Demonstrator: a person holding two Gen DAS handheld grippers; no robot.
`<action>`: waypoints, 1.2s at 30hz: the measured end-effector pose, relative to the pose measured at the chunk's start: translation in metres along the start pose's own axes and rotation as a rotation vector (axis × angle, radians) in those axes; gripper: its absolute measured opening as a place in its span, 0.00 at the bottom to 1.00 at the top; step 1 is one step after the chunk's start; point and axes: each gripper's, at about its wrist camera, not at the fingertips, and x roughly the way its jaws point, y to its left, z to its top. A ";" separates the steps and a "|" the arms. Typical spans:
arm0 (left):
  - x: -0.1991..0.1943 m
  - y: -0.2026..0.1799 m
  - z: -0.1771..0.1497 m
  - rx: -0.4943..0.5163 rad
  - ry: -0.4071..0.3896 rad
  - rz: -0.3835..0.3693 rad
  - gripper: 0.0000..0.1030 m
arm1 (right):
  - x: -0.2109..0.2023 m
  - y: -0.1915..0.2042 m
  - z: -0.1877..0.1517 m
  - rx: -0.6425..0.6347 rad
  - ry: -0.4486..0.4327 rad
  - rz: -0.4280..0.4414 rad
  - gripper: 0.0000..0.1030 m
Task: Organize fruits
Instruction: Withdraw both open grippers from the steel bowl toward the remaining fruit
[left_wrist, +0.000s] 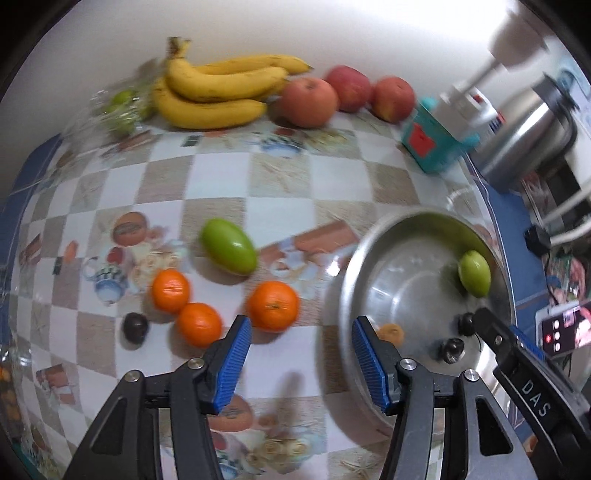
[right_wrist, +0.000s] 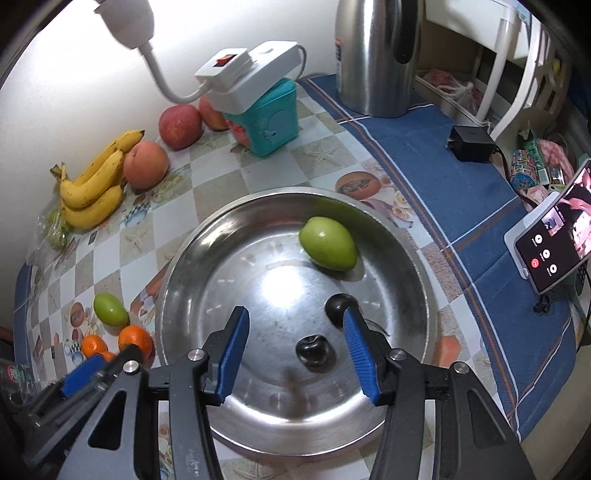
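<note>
The right gripper hangs over the steel bowl, jaws apart and empty, one dark cherry right between them. The left gripper, also parted and empty, sits by the bowl's left rim near an orange.

Right gripper is hanging over the steel bowl with jaws apart; two dark fruits are lying just below and ahead of it, and a green fruit is sitting farther ahead, while the bowl floor to its left is lying open. Left gripper is hovering over bare tablecloth, the bowl rim crowding its right finger and three oranges sitting just ahead-left. Far ahead, bananas, apples and a teal box are lining the wall.
</note>
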 end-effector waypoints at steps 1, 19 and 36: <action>-0.002 0.006 0.000 -0.013 -0.004 0.000 0.59 | 0.000 0.002 -0.001 -0.005 0.000 0.001 0.53; -0.023 0.068 -0.001 -0.168 -0.058 0.046 0.73 | -0.012 0.038 -0.011 -0.099 -0.007 0.063 0.53; -0.012 0.070 -0.003 -0.159 -0.038 0.120 0.99 | 0.002 0.041 -0.014 -0.108 0.030 0.057 0.75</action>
